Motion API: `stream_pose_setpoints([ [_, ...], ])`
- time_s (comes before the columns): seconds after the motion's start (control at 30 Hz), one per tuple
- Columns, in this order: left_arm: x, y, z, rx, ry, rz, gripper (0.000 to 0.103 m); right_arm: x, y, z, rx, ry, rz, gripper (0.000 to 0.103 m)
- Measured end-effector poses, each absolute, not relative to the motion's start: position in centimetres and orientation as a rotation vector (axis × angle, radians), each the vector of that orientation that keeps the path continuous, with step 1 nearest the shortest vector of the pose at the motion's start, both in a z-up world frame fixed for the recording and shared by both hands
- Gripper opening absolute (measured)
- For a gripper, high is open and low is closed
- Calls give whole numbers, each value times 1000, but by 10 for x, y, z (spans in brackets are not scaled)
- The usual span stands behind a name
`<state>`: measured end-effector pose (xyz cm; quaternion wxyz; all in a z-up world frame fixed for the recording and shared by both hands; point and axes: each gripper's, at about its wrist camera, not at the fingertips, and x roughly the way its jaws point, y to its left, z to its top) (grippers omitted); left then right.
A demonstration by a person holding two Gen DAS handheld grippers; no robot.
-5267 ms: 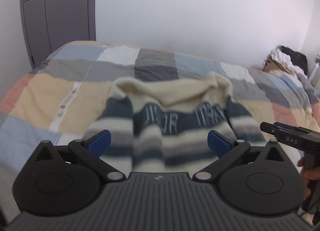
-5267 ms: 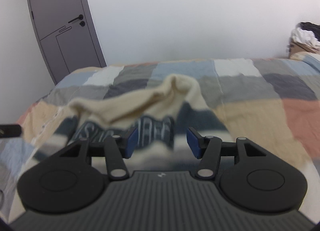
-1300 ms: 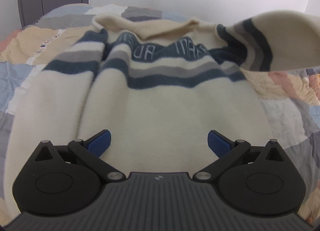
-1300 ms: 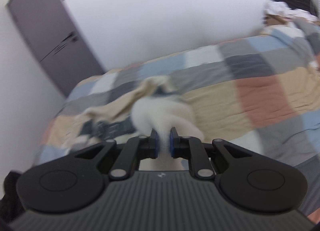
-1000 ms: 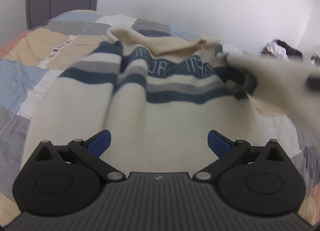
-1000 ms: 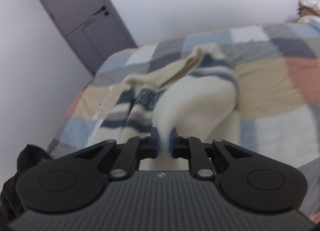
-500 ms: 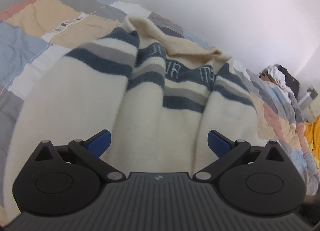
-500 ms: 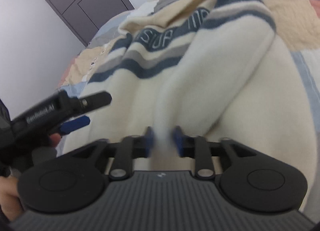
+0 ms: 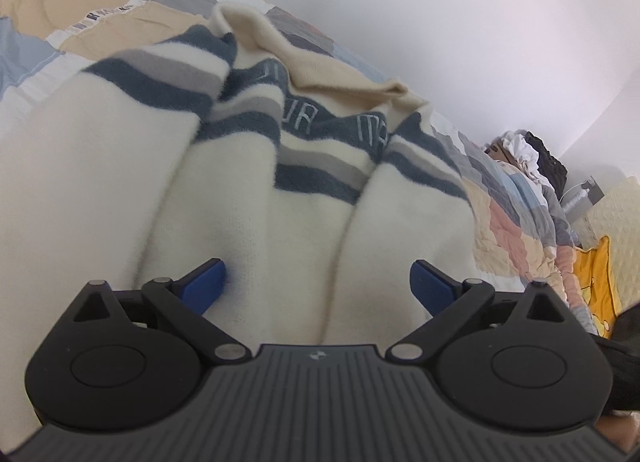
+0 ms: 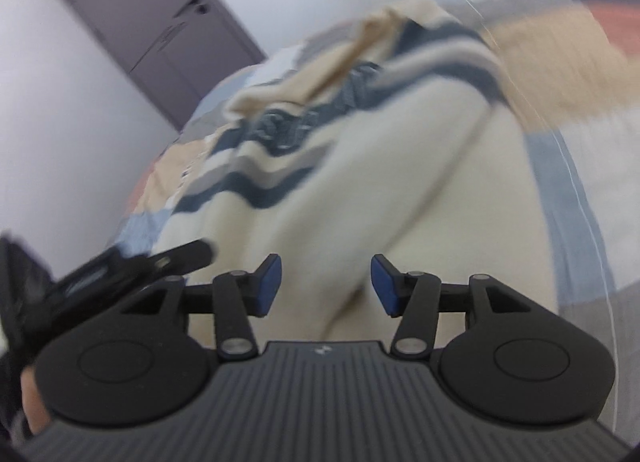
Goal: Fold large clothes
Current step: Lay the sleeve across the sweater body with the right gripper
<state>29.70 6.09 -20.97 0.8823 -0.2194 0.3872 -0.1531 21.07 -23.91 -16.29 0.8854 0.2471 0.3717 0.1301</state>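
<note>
A cream sweater with navy and grey stripes lies back-up on the patchwork bed, both sleeves folded in over its body. My left gripper hovers low over the hem, jaws wide and just beginning to close, the cloth beneath them and not pinched. In the right wrist view the same sweater fills the frame, blurred. My right gripper hangs over the folded right sleeve with its jaws opening; the pads stand apart from the cloth. The left gripper's fingertip shows at that view's left edge.
The patchwork quilt stretches beyond the sweater on all sides. A heap of dark and white clothes sits at the bed's far right. A grey door stands behind the bed. A yellow item lies at the right.
My right gripper has laid the right sleeve over the sweater's body, sunk toward it and let it go as its jaws parted. The left gripper has dropped lower and rolled.
</note>
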Motion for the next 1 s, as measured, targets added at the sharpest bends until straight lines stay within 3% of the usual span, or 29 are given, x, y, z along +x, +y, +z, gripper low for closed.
stream_pose_setpoints([
  [0.17, 300, 57, -213, -444, 807, -319, 97, 237, -250, -187, 600, 807, 261, 51],
  [0.23, 300, 57, -214, -437, 804, -317, 97, 246, -246, -190, 609, 806, 275, 44],
  [0.3, 299, 57, -212, -431, 792, -311, 97, 250, -241, -190, 581, 795, 277, 20],
  [0.4, 295, 65, -204, -463, 764, -298, 97, 246, -241, -183, 535, 754, 282, 14],
  [0.53, 289, 90, -188, -495, 695, -216, 97, 225, -255, -158, 499, 667, 241, 13],
  [0.7, 277, 122, -173, -427, 676, -5, 97, 221, -268, -165, 454, 701, 112, 13],
  [1.0, 260, 134, -199, -257, 954, 26, 89, 221, -270, -173, 497, 742, 121, 17],
])
